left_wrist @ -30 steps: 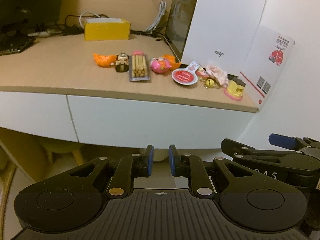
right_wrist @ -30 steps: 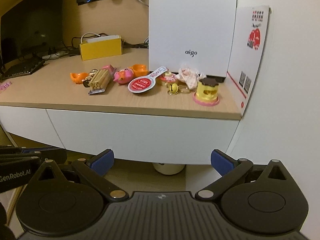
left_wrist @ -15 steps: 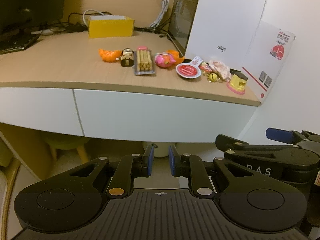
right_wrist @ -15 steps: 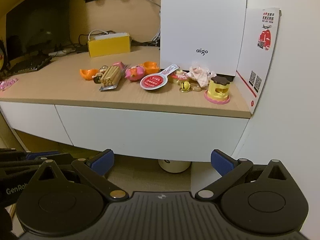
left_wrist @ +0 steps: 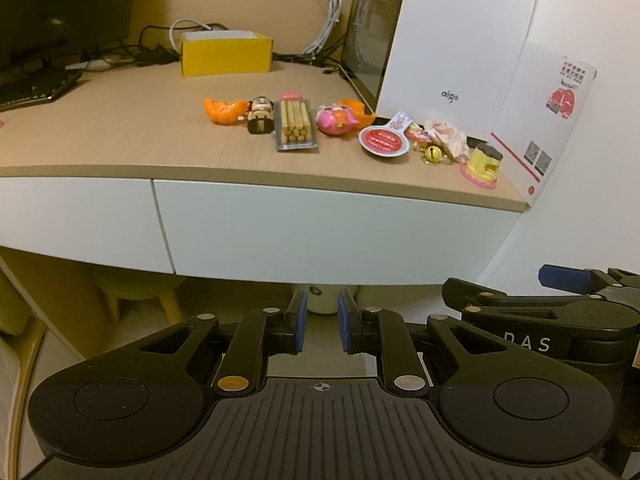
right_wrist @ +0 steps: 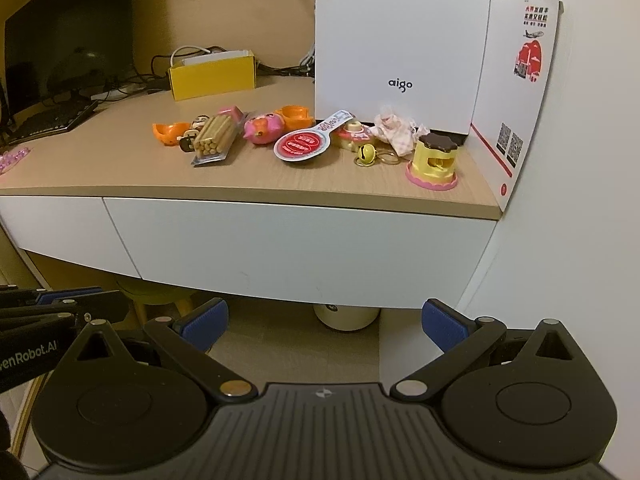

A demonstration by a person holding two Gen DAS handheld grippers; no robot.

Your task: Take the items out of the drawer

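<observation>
Left gripper (left_wrist: 322,326): low in front of the desk, blue pads drawn close with just a thin gap, nothing between them.
Right gripper (right_wrist: 324,322): level with it on the right side, spread wide, empty; in the left wrist view it shows as a black body at the right edge.
Floor below: a pale round container (right_wrist: 346,316) sits on the floor under the desk, seen between the right gripper's fingers.
Drawer (right_wrist: 300,256): white front, closed flush under the desktop; a second white front (left_wrist: 76,212) sits beside it to the left.
Desk (left_wrist: 120,136): wood-look top, and here is the row of items laid out along it!
Row, right end: yellow-and-pink toy (right_wrist: 434,160) nearest the edge, a gold bell (right_wrist: 366,154) just beside it, a crumpled pink wrapper (right_wrist: 394,130) behind.
Row, middle: red-and-white spoon-shaped pack (right_wrist: 306,142), then a pink round toy (right_wrist: 264,130) with an orange piece (right_wrist: 296,114) behind it.
Row, left end: clear pack of biscuit sticks (left_wrist: 296,126), a small brown-and-cream figure (left_wrist: 260,114) touching its side, an orange shell (left_wrist: 224,110) last.
Farther back: white box marked aigo (right_wrist: 400,40) standing upright, a printed card (right_wrist: 520,80) leaning by the wall.
Far back: open yellow box (left_wrist: 226,54), cables, a dark monitor (right_wrist: 68,36) and keyboard (left_wrist: 34,86).
</observation>
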